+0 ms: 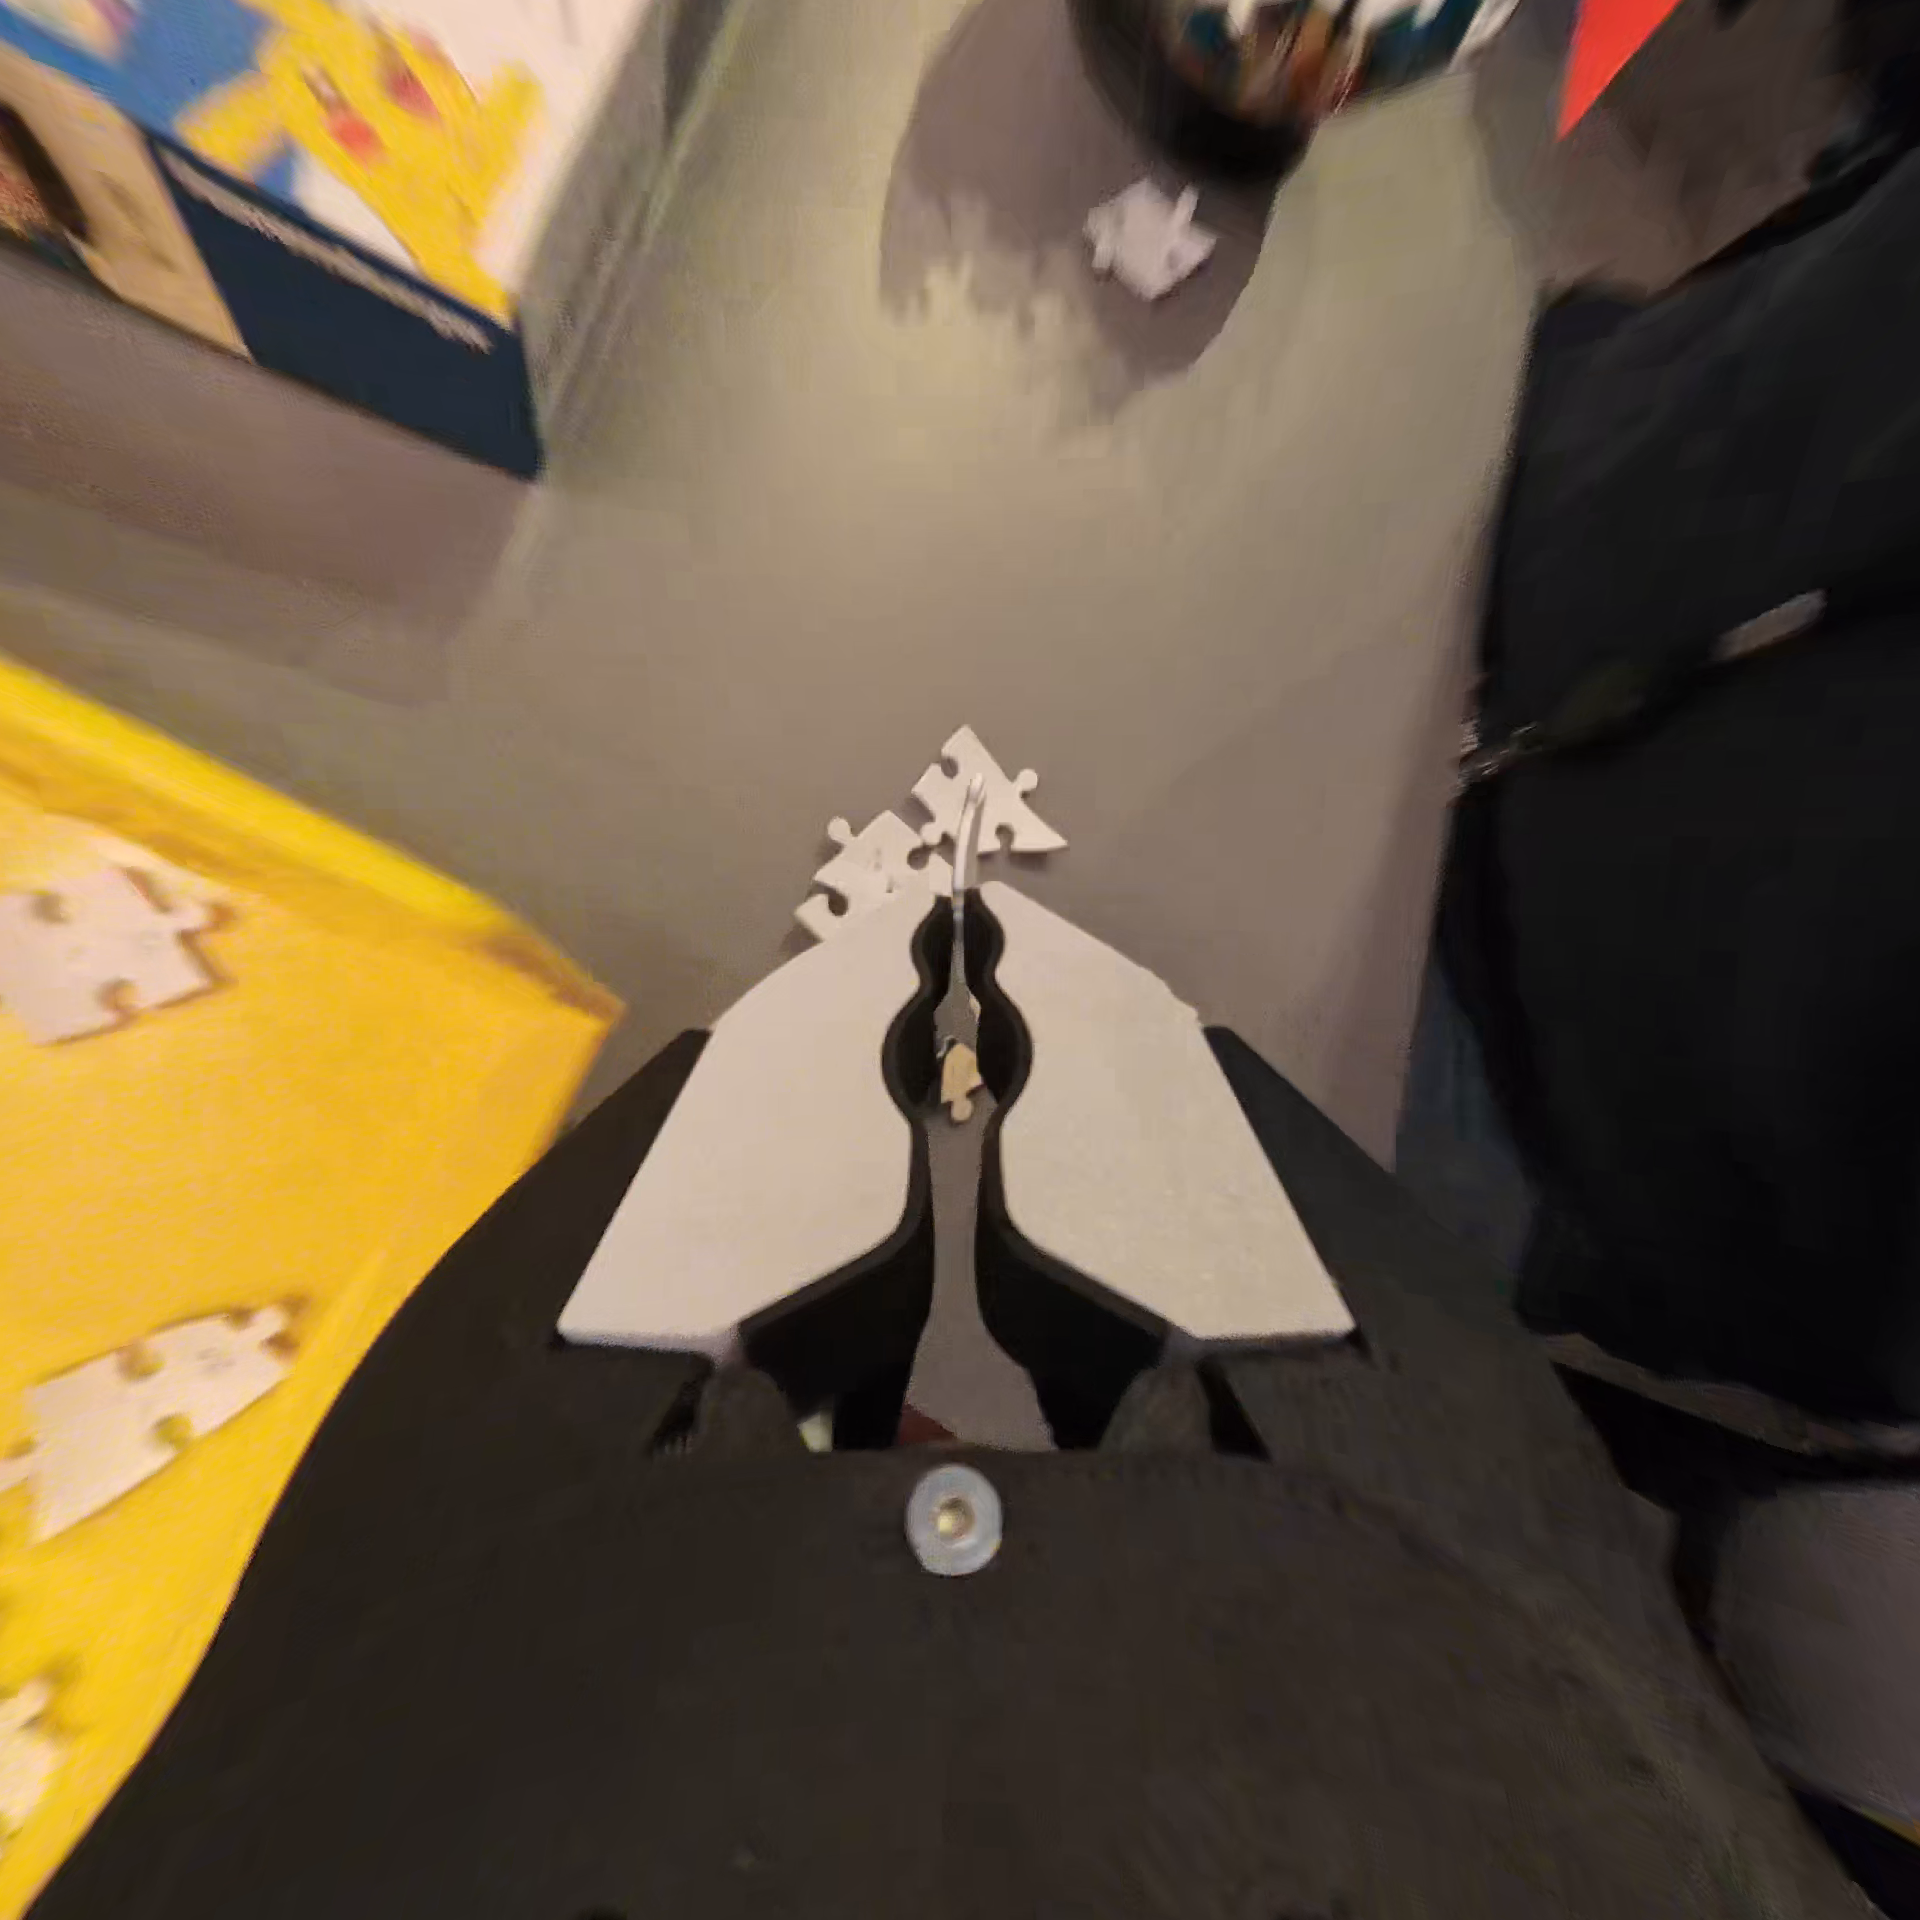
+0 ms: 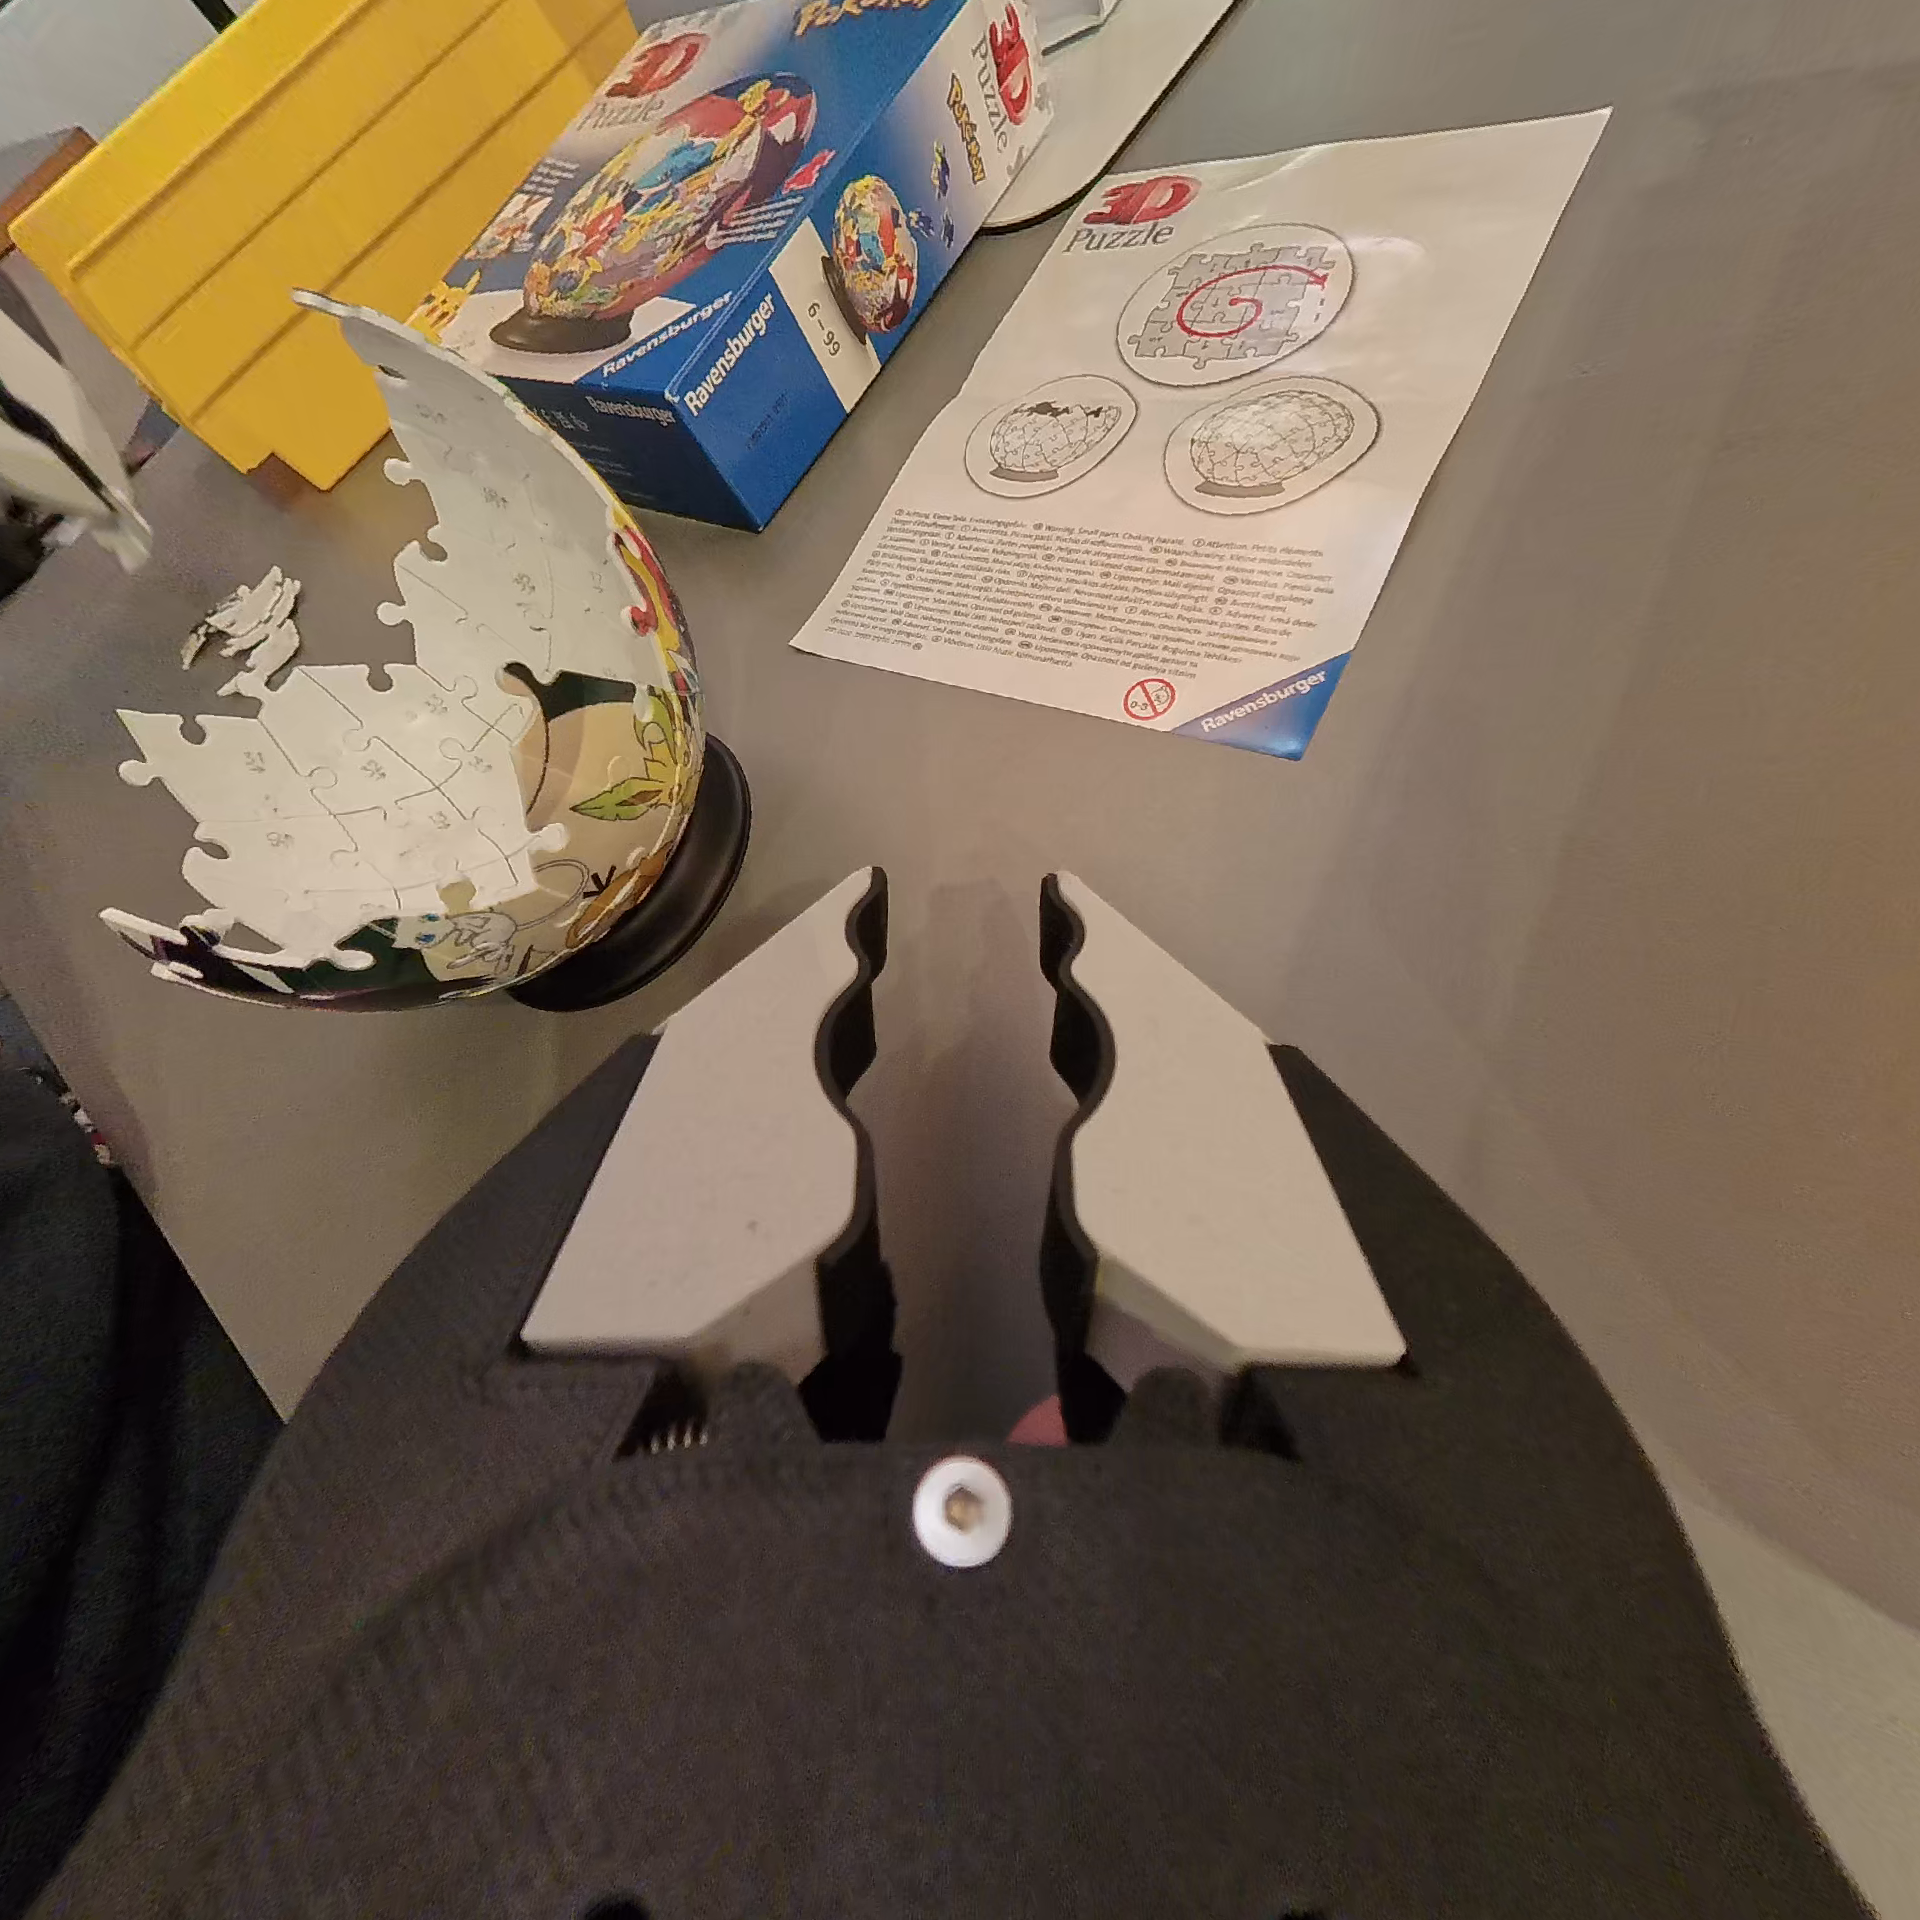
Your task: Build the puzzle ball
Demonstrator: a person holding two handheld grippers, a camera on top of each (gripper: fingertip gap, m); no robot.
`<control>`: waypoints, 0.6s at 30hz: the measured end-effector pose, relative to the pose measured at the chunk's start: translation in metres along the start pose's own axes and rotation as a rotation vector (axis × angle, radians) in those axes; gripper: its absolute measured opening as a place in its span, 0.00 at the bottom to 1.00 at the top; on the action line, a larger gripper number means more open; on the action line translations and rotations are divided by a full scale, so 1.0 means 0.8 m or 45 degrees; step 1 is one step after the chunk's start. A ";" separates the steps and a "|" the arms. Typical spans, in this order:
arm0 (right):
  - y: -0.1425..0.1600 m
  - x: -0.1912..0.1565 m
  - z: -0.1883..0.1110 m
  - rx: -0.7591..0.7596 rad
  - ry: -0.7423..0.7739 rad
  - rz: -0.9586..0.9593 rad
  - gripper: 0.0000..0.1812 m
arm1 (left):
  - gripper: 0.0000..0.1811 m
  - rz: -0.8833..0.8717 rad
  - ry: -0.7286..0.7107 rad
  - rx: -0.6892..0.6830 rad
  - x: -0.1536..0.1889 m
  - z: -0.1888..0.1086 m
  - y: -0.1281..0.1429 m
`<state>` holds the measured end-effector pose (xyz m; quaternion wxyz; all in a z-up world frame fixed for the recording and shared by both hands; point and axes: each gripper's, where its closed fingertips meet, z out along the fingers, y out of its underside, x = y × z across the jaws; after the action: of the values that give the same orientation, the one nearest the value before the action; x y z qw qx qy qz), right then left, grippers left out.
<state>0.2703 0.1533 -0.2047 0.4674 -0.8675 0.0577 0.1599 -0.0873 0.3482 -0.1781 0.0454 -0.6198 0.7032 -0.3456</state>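
In the left wrist view my left gripper (image 1: pixel 961 902) is shut on a thin curved puzzle piece (image 1: pixel 969 831), seen edge-on and sticking out past the fingertips. Two loose white pieces (image 1: pixel 987 805) lie back side up on the grey table just beyond it. The half-built puzzle ball (image 2: pixel 416 727) rests tilted on its black stand (image 2: pixel 696 873), left of my right gripper, with its white inside facing me. It is a blur at the top of the left wrist view (image 1: pixel 1247 62). My right gripper (image 2: pixel 963 904) is open and empty above the table.
A yellow tray (image 1: pixel 260 1039) holding loose pieces lies left of the left gripper. A blue puzzle box (image 2: pixel 748 260) and an instruction sheet (image 2: pixel 1195 436) lie behind the ball. A small heap of pieces (image 2: pixel 244 613) lies left of the ball. A person's dark clothing (image 1: pixel 1714 831) is on the right. Across from one pair of fingers to the other is roughly 40 cm.
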 end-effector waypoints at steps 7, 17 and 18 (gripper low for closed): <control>0.000 -0.001 0.000 0.002 0.001 -0.014 0.16 | 0.18 0.094 -0.289 -0.052 -0.030 0.025 0.012; -0.001 -0.003 -0.001 0.012 -0.013 -0.007 0.16 | 0.15 0.268 -0.700 0.131 -0.152 -0.121 -0.092; -0.001 -0.002 -0.001 0.013 -0.013 -0.007 0.16 | 0.15 0.247 -0.757 0.087 -0.185 -0.120 -0.090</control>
<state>0.2690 0.1529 -0.2026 0.4725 -0.8645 0.0538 0.1629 -0.0404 0.5235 -0.1201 0.3026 -0.6219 0.7028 -0.1666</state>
